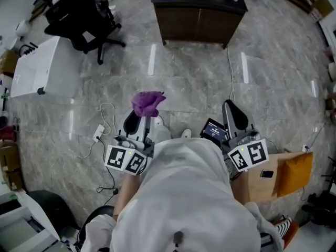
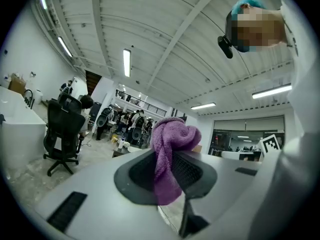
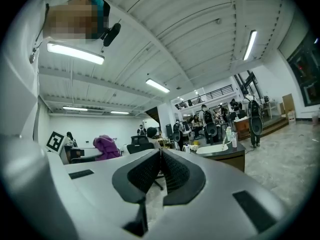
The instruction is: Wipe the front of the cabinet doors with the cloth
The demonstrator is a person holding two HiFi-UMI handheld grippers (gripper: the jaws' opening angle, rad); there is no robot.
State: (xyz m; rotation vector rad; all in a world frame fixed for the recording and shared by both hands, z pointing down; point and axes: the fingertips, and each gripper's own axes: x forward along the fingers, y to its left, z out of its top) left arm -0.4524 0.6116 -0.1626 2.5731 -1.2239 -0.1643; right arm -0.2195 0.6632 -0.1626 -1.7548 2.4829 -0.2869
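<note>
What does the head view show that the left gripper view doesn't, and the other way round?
Only the head view shows the fronts of the dark cabinet doors across the floor, and an orange cushion near the person. Only the left gripper view shows the ceiling lights and people standing far off. Both show the purple cloth clamped in the left gripper, and the black office chair.
</note>
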